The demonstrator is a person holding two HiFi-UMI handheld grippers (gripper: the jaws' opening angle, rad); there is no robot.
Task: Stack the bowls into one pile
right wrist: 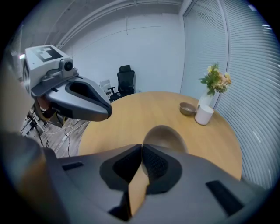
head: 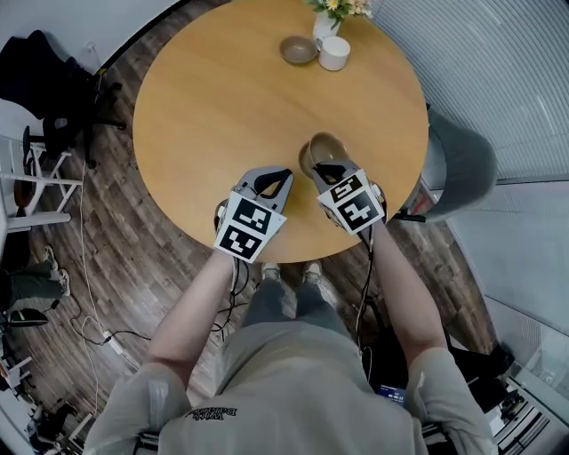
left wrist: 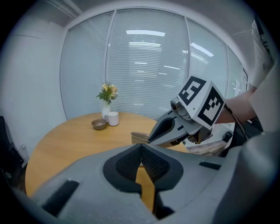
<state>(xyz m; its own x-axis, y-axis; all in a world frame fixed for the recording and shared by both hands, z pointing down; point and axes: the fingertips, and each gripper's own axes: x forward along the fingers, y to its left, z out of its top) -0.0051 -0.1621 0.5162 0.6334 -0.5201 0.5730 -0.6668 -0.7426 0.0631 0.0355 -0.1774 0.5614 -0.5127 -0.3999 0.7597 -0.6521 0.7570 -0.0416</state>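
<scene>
Two brown bowls sit on the round wooden table [head: 222, 107]. The near bowl [head: 325, 147] [right wrist: 165, 136] [left wrist: 141, 137] lies just beyond the tips of my right gripper [head: 322, 167] [right wrist: 142, 146], which is shut with nothing between its pads. The far bowl [head: 298, 50] [left wrist: 99, 124] [right wrist: 188, 108] rests near the table's far edge. My left gripper [head: 279, 172] [left wrist: 141, 145] hovers over the table to the left of the near bowl, its tips together and holding nothing. In each gripper view the other gripper shows to the side.
Beside the far bowl stand a white mug [head: 334, 52] [right wrist: 204, 114] and a vase of flowers [head: 327, 18] [left wrist: 106, 97]. A grey chair [head: 462, 164] is at the table's right, a black office chair [head: 44, 84] at the left, cables on the floor.
</scene>
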